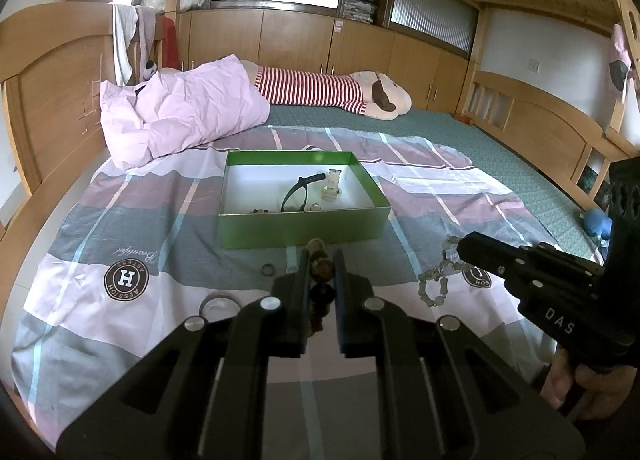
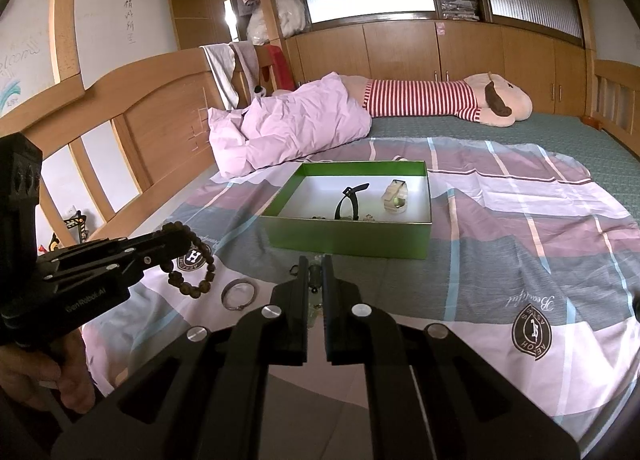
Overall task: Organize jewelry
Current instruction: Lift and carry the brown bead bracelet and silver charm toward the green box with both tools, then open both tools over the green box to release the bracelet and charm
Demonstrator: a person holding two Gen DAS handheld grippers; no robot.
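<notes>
Both tongs level over the bed: left tongs [image 1: 320,260] clenched on a dark bead bracelet [image 2: 192,256], right tongs [image 2: 316,272] clenched on a pale bead bracelet [image 1: 434,284]. Only the right view shows the dark loop dangling; the green box [image 1: 304,226] lies ahead.

"DAS" on right gripper [image 1: 460,250]; "Beautiful" on sheet [image 1: 136,256]

Small beads [image 1: 262,211] inside the green box [image 1: 304,226] are too tiny to identify.
</notes>
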